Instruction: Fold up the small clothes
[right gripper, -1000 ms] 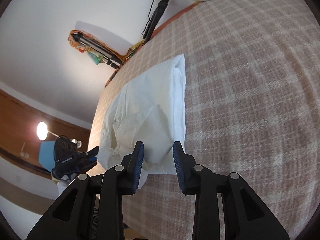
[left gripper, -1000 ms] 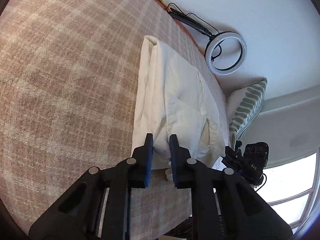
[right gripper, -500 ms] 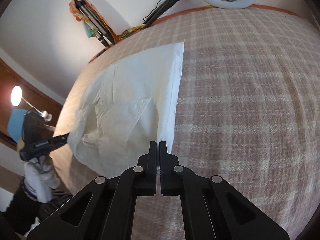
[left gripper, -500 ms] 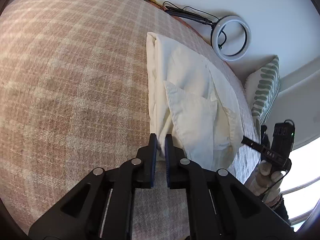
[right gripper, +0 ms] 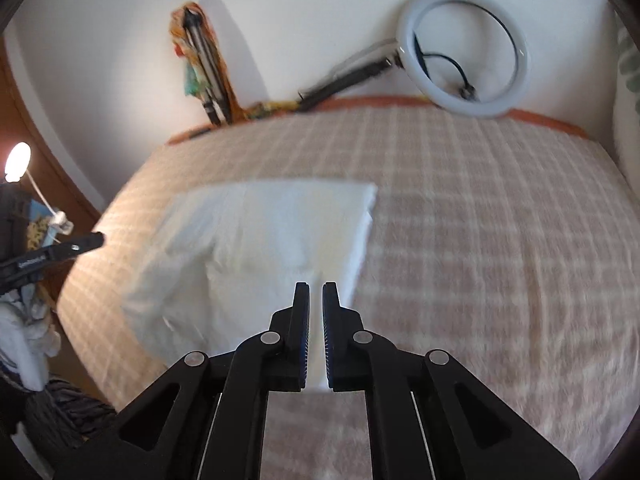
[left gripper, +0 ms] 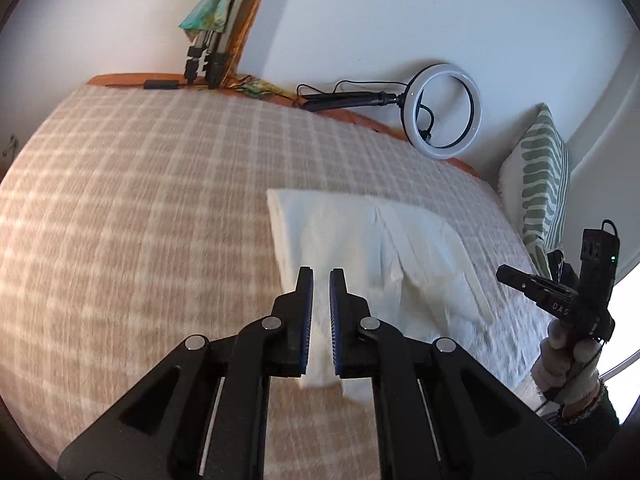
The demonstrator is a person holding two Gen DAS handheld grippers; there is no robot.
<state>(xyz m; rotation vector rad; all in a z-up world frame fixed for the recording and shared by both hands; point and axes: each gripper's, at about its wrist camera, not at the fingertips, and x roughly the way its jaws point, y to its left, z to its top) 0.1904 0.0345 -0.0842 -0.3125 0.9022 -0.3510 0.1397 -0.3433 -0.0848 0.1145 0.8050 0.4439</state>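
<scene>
A cream-white small garment lies partly folded on the plaid bed cover. My left gripper is shut on the garment's near edge and holds it slightly raised. My right gripper is shut on the other near corner of the same garment, with cloth showing between the pads. The right gripper also shows in the left wrist view at the far right, held by a gloved hand. The left gripper shows in the right wrist view at the left edge.
A ring light on a black stand lies along the far edge of the bed against the wall. A green-patterned pillow stands at the right. Tripod legs with colourful cloth lean in the corner. A lamp glows at left.
Both grippers closed on the garment's near edge, then lifted and tilted up, so the views now look across the bed toward the wall. The garment's near edge is raised.
</scene>
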